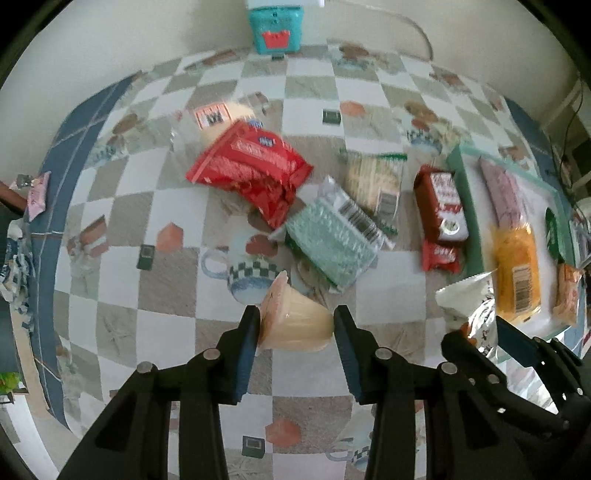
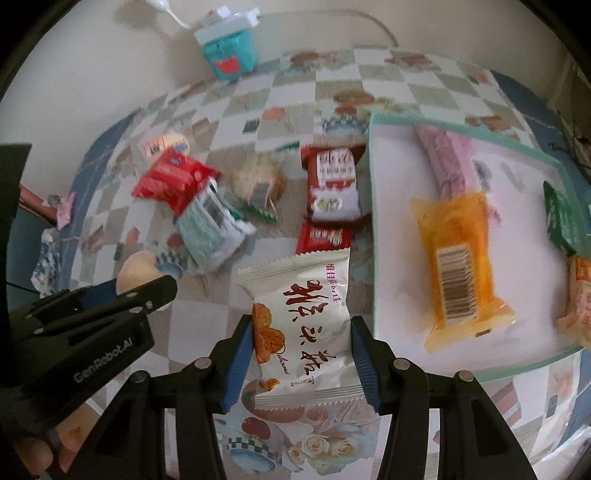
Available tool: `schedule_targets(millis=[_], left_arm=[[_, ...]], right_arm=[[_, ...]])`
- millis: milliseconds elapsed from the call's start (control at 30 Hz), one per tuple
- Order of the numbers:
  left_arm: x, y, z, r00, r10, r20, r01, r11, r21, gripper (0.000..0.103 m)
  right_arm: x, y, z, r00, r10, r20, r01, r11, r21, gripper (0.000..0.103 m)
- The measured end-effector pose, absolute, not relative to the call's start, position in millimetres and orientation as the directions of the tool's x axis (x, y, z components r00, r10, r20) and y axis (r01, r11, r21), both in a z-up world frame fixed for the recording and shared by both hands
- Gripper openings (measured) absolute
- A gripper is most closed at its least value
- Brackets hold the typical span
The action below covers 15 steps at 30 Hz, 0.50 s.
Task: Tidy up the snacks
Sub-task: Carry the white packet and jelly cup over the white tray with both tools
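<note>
My left gripper point(image 1: 295, 323) is shut on a pale jelly cup point(image 1: 295, 321), held on its side above the checkered tablecloth. My right gripper point(image 2: 303, 336) is shut on a white snack packet with red characters point(image 2: 303, 328), left of the white tray with a green rim point(image 2: 373, 221). The tray holds an orange packet point(image 2: 458, 269), a pink bar point(image 2: 443, 162), a green packet point(image 2: 561, 218) and an orange-white one point(image 2: 580, 302). Loose on the cloth lie a red bag point(image 1: 251, 166), a green-white pack point(image 1: 332, 240), a cracker pack point(image 1: 375, 181) and a dark red packet point(image 1: 439, 203).
A teal box point(image 1: 275, 29) stands at the back against the wall, with a white cable beside it. A small pink wrapper point(image 1: 37, 192) lies at the table's left edge. Another pale cup with a label point(image 1: 218, 118) sits behind the red bag.
</note>
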<state>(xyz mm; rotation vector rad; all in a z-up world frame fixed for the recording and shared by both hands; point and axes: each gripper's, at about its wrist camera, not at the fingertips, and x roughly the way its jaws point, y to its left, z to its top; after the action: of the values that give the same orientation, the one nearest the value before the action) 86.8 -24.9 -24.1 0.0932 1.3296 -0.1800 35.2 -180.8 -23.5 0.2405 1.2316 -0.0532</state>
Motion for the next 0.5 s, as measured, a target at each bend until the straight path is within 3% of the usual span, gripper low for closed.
schedule_targets(millis=[500], left_arm=[[99.1,-65.6,16.0,0.353,-0.140,-0.925,0.193,0.978,-0.074,0.043]], right_arm=[[32.7,-241.7,19.0,0.460,0.040,-0.887,0.272,0.945,0.184,0.055]])
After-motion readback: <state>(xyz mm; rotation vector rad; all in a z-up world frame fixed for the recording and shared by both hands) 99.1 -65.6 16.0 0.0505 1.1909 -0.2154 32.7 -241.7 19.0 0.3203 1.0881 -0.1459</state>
